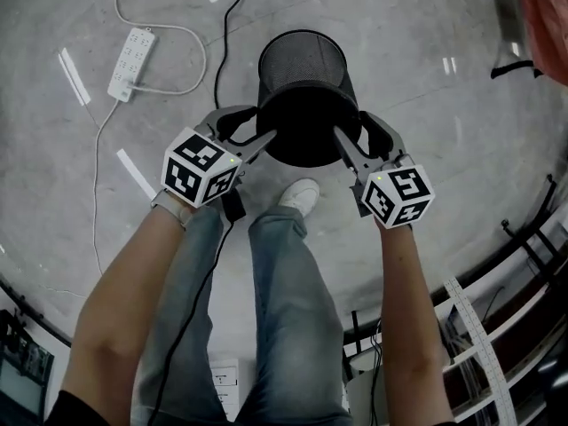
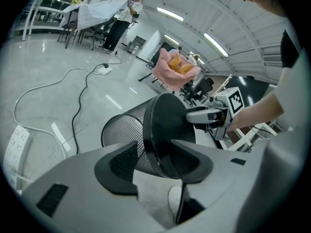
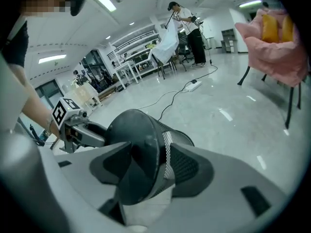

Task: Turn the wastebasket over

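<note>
Your left gripper (image 1: 253, 128) and right gripper (image 1: 356, 130) both clamp the tilted wastebasket (image 1: 306, 71) by its base rim.
Each pair of jaws stands fairly wide astride that rim, with one pad on the mesh wall and the other on the solid bottom. Both grippers point forward and down. Your outstretched forearms are cut off at the head view's lower edge. The basket's bottom faces you and its mouth lies beyond the jaws. Whether it clears the floor is hard to tell.
</note>
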Available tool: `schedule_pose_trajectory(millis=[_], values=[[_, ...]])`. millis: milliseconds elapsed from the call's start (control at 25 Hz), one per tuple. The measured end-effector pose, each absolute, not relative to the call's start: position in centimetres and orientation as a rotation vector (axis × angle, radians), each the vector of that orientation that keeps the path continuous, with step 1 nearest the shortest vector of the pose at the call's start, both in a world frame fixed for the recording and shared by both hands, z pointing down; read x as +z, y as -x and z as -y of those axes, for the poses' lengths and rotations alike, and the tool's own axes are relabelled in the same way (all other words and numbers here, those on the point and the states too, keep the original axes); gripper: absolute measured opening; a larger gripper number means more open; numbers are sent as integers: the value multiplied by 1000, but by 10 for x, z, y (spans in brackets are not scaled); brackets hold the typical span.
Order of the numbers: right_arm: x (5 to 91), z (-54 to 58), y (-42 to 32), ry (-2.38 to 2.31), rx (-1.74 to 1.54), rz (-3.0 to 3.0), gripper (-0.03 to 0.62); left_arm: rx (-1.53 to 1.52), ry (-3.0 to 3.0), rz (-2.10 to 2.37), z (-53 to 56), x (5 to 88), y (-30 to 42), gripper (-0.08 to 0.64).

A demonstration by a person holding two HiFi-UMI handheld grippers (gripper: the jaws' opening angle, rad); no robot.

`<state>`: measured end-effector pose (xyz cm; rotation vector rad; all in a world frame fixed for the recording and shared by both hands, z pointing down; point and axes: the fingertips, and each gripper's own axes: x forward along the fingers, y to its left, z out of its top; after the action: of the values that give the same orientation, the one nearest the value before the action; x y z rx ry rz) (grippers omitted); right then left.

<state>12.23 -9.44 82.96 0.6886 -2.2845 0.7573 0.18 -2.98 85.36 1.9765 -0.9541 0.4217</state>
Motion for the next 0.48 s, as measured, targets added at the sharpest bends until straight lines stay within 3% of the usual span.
schedule_pose_trajectory(millis=[480], values=[[838, -25, -157, -747, 699, 2183, 235, 616, -2115, 711, -56, 863, -22, 193]])
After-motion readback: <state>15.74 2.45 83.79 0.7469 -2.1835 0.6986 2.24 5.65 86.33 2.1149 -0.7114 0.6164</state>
